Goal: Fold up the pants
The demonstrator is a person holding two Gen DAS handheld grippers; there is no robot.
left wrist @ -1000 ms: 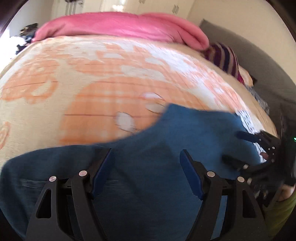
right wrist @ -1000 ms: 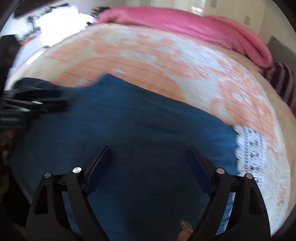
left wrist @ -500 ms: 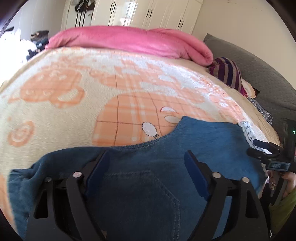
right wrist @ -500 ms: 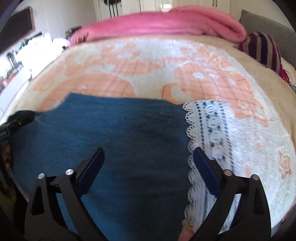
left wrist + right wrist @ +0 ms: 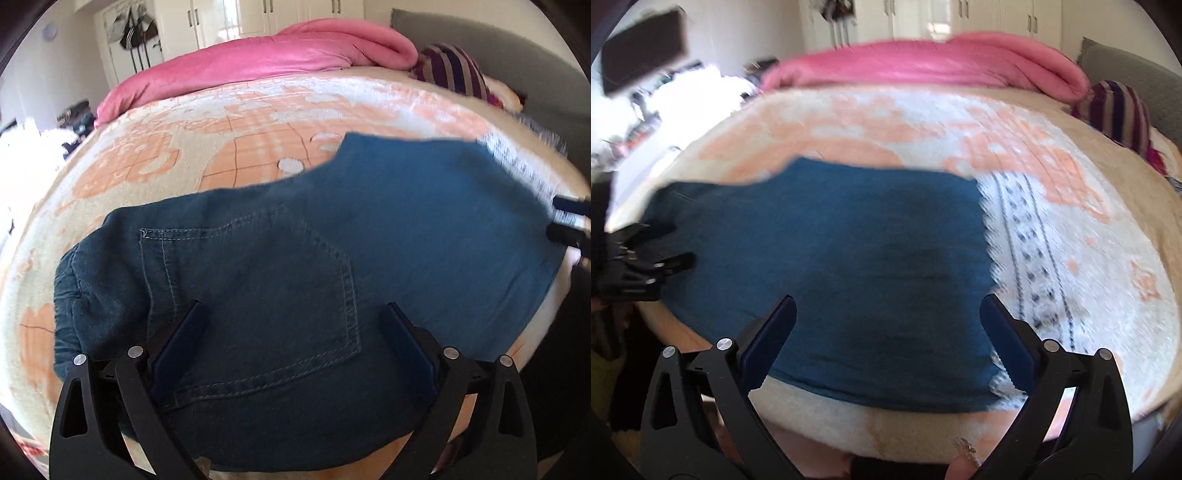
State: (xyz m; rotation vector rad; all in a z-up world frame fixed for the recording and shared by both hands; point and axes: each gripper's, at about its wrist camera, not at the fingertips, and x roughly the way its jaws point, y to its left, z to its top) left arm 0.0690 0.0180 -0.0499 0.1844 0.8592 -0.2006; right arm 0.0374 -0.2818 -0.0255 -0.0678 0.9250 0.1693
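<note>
Blue denim pants [image 5: 314,266] lie flat on the bed near its front edge, back pocket [image 5: 258,295] up. My left gripper [image 5: 293,325] is open and empty, hovering above the pocket and waist end. My right gripper [image 5: 888,317] is open and empty, above the leg part of the pants [image 5: 857,258]. White lace-patterned fabric [image 5: 1034,258] lies at the right end of the pants. The right gripper shows at the far right edge of the left wrist view [image 5: 569,221]; the left gripper shows at the left edge of the right wrist view [image 5: 646,258].
The bed has a cream and orange patterned blanket [image 5: 258,140]. A pink duvet [image 5: 277,62] is bunched at the far side. A striped purple pillow [image 5: 454,70] and a grey headboard [image 5: 517,62] are at the right. White wardrobes stand behind.
Both grippers have pulled back and risen from the pants, staying open. More of the pants and the bed's front edge now show in both views.
</note>
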